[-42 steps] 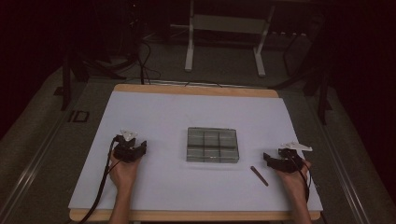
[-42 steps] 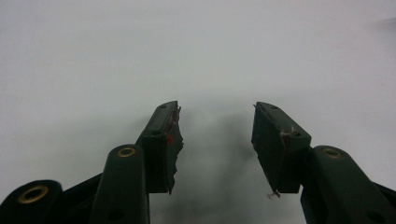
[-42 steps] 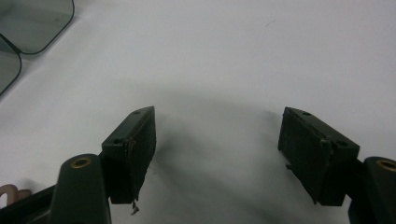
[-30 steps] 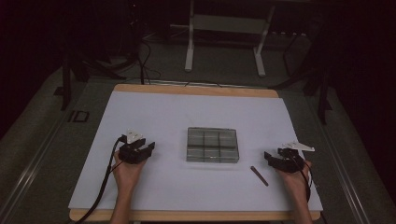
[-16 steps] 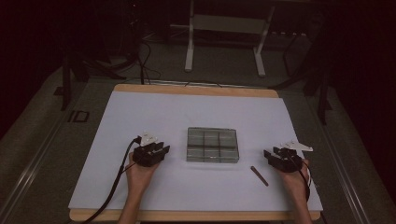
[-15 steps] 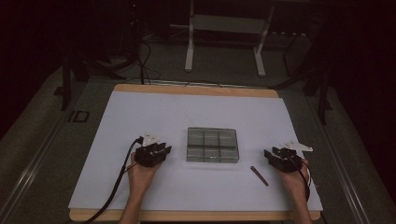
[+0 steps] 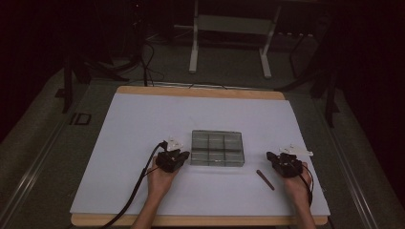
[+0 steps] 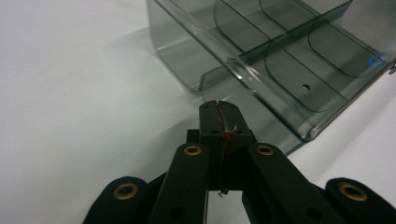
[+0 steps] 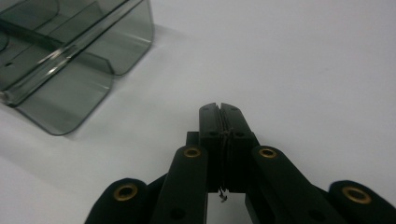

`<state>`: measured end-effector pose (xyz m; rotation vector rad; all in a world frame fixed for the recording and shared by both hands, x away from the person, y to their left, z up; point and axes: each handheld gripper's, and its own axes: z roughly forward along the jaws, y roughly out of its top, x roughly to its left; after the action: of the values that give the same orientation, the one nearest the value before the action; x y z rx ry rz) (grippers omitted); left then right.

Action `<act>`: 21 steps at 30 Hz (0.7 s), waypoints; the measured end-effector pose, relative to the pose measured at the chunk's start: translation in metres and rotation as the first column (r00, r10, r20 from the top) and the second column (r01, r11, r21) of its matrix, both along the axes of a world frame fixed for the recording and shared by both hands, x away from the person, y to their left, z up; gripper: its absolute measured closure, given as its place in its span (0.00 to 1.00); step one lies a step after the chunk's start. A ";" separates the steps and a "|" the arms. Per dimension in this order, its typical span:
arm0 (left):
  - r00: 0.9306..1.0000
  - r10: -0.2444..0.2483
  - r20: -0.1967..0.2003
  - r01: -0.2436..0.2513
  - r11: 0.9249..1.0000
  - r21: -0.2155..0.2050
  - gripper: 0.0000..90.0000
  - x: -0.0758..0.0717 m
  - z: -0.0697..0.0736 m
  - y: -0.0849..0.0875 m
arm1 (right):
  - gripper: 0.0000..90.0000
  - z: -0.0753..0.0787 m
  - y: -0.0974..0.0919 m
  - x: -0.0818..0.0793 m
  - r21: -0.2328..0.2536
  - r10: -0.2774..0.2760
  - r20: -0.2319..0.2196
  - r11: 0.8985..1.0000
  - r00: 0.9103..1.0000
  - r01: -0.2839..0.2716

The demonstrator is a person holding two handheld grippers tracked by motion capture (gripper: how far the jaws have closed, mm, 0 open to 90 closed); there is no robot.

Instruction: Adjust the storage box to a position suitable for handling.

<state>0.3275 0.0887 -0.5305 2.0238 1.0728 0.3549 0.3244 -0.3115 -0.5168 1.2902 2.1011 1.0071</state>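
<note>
Left gripper (image 7: 184,156) nearer, smoky clear tray (image 7: 218,148)

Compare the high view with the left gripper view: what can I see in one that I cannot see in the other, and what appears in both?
The high view alone gives the whole white table, both hands, the right gripper shut with nothing in it, and a small dark stick lying between the organizer box and the right hand. The left gripper view alone gives the close detail: the jaws pressed together, empty, with a red speck at their seam, and a small hole in one compartment floor. Both share the left gripper and the clear grey organizer box, its compartments empty.
</note>
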 end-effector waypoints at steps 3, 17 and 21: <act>1.000 0.002 -0.002 -0.002 1.000 0.006 1.00 0.001 -0.001 -0.003 | 0.99 -0.001 0.006 0.000 -0.012 0.009 -0.010 1.000 1.000 -0.009; 0.998 -0.062 -0.004 0.062 0.998 0.013 1.00 -0.008 -0.001 -0.022 | 0.99 -0.003 0.029 0.003 -0.006 0.109 -0.035 0.994 0.993 -0.110; 0.997 -0.079 -0.004 0.080 0.997 0.017 1.00 -0.012 -0.001 -0.028 | 1.00 -0.006 0.034 0.004 0.010 0.138 -0.048 0.990 0.989 -0.137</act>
<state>0.3158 0.0606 -0.5311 2.0760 0.9909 0.3206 0.3280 -0.2779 -0.5225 1.1977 2.2515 1.0505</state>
